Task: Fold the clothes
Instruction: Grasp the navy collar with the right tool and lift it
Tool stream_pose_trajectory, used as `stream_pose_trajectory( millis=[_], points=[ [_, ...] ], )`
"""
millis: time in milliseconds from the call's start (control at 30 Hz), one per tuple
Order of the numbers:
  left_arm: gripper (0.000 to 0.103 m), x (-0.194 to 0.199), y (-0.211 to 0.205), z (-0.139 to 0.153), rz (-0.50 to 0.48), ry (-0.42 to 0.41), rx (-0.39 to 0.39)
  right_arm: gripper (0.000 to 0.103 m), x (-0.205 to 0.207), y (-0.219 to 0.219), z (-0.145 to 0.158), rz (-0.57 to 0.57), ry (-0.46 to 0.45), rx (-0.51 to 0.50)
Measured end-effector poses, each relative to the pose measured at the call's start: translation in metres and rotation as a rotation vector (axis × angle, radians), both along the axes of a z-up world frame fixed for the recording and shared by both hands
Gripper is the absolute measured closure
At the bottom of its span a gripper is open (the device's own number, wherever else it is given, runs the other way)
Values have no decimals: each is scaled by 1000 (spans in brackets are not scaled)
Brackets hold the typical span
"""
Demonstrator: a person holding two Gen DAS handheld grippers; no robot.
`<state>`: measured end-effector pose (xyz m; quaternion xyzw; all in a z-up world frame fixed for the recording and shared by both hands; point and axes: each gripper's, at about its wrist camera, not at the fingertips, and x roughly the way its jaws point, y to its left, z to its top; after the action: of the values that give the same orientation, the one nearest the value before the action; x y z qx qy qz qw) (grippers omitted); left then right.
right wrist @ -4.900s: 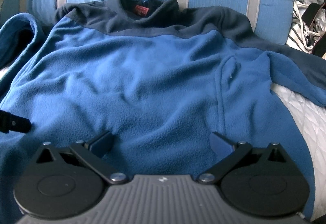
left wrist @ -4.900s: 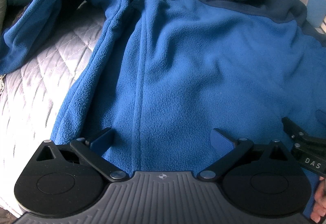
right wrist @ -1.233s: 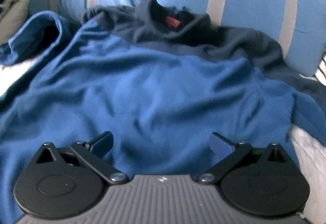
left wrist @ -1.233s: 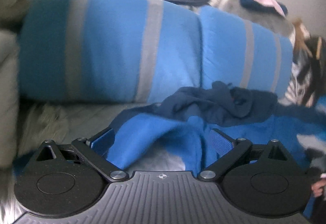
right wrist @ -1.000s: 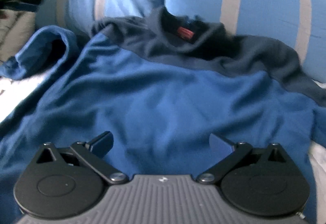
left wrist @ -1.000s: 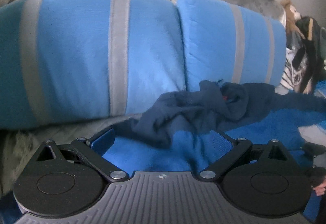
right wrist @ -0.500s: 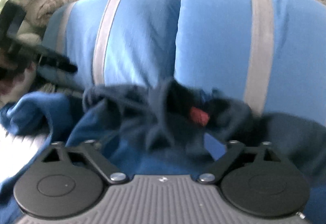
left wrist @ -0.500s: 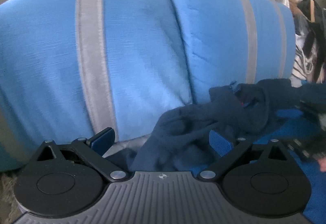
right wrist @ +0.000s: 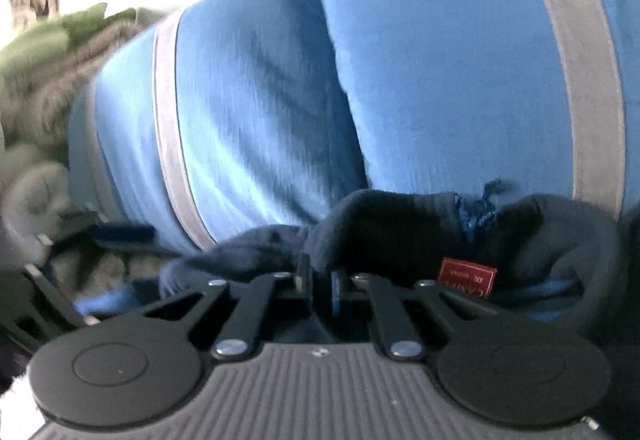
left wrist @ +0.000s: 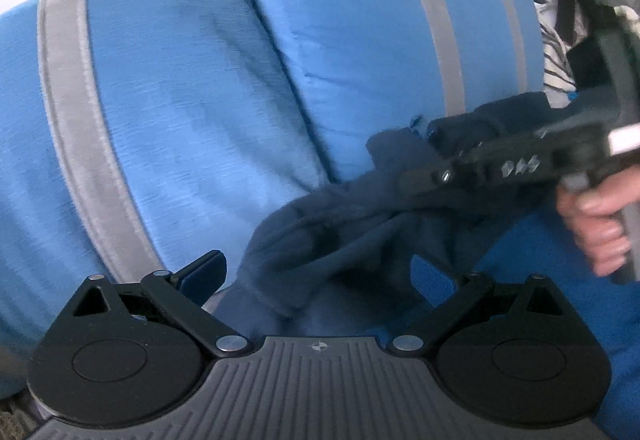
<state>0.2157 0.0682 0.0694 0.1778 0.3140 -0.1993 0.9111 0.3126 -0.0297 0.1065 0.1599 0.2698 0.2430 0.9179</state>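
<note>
A blue fleece with a navy yoke (left wrist: pixel 332 240) lies bunched against the pillows. My left gripper (left wrist: pixel 320 274) is open, and a navy shoulder fold lies between its fingers without being pinched. My right gripper (right wrist: pixel 320 280) has its jaws closing to a narrow gap, with the navy collar (right wrist: pixel 384 228) pinched between the pads, just left of the red neck label (right wrist: pixel 466 276). In the left wrist view the right gripper (left wrist: pixel 408 179) reaches in from the right, held by a hand (left wrist: pixel 600 228). A blurred left finger (right wrist: pixel 120 231) shows at the left edge.
Two blue pillows with grey stripes (left wrist: pixel 180 99) (right wrist: pixel 440 59) stand right behind the collar. Folded green and beige textiles (right wrist: pixel 52 51) are stacked at the far left. Striped clothing and bags (left wrist: pixel 560 39) crowd the far right.
Both grippers moved from over the fleece body up to its collar by the pillows. The right jaws went from wide open to nearly shut on the navy collar. The left stayed open.
</note>
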Motion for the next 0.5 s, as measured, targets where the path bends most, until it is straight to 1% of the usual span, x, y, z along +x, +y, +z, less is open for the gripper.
stream_pose_trajectory(
  millis=[33, 167, 267, 433, 500],
  points=[
    [10, -1, -3, -1, -6, 1, 4, 94, -4, -5, 3, 0, -3, 12],
    [10, -6, -12, 0, -17, -11, 42, 94, -19, -25, 15, -9, -18, 44],
    [10, -14, -17, 9, -18, 0, 62, 94, -21, -39, 19, -21, -14, 65],
    [10, -39, -20, 57, -27, -31, 97, 94, -19, -54, 26, -47, 14, 103],
    [10, -51, -19, 82, -13, -45, 87, 94, -20, -56, 29, -52, 22, 107]
  ],
)
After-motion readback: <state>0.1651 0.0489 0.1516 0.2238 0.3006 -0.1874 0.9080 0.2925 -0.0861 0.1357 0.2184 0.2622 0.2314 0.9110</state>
